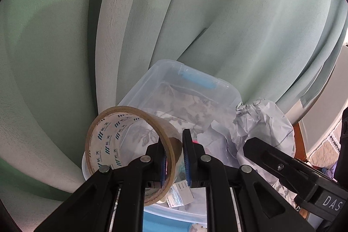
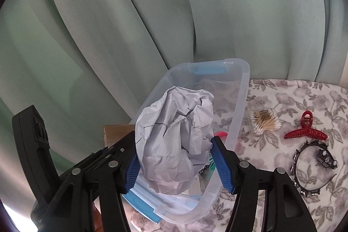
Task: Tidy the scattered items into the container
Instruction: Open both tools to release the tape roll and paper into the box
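Two grippers over clear bin point(image 2: 241, 101) — left point(image 1: 175, 163) clamps tape roll point(image 1: 130, 151); right point(image 2: 174, 164) grips crumpled paper point(image 2: 174, 136).

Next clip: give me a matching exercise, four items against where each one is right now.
Items:
1. tape roll
2. crumpled paper
3. red hair claw
4. cotton swabs

Places:
A. on the floral cloth, right next to the container
B. between the right gripper jaws
C. pinched by the left gripper
D. on the cloth, right of the swabs

Pairs: 1-C, 2-B, 3-D, 4-A
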Demonstrator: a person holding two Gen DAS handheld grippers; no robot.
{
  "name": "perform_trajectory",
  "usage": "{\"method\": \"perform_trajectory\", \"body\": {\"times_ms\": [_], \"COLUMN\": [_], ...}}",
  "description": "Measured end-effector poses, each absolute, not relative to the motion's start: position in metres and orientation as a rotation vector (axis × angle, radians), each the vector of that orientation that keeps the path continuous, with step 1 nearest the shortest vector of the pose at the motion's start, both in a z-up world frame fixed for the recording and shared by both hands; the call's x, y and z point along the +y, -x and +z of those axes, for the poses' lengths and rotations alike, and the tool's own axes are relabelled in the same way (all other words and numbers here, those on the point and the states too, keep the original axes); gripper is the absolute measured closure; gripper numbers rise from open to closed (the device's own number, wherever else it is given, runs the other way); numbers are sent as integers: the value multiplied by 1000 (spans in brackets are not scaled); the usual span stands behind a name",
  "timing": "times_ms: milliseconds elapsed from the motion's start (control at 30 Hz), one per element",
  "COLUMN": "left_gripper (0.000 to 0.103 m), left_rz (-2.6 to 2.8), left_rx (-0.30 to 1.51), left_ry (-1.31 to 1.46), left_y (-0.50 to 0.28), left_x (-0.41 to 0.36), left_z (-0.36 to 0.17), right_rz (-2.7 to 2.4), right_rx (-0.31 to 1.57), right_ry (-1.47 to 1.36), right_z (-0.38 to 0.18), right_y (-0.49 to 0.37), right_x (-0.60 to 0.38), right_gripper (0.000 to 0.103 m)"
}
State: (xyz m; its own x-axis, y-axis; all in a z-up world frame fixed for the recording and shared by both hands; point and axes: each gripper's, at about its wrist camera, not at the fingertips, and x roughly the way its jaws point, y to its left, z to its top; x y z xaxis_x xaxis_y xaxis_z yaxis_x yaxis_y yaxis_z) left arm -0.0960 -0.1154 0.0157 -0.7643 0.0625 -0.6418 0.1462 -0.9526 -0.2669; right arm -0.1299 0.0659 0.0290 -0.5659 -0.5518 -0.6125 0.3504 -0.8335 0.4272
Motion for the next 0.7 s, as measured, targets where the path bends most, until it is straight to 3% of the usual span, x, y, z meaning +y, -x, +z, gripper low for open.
{"method": "perform_trajectory", "body": {"times_ms": [167, 233, 433, 700], "left_gripper": [83, 72, 56, 49], "left_rz": [-2867, -2853, -2861, -2861], "left_rx": [446, 461, 467, 479], "left_ry": [-1072, -1097, -1071, -1061], "left_y": [98, 100, 99, 95], "left_x": [-113, -114, -113, -113], "left_z": [13, 9, 10, 21], "right_rz": [-2375, -2368, -2373, -2379], "right_rx": [-337, -342, -362, -370], "right_ry": [-1067, -1079, -1076, -1026], "right_z": [25, 22, 20, 28], "right_y": [134, 137, 137, 132], "right_x": [65, 65, 73, 78], "right_gripper": [32, 31, 24, 13]}}
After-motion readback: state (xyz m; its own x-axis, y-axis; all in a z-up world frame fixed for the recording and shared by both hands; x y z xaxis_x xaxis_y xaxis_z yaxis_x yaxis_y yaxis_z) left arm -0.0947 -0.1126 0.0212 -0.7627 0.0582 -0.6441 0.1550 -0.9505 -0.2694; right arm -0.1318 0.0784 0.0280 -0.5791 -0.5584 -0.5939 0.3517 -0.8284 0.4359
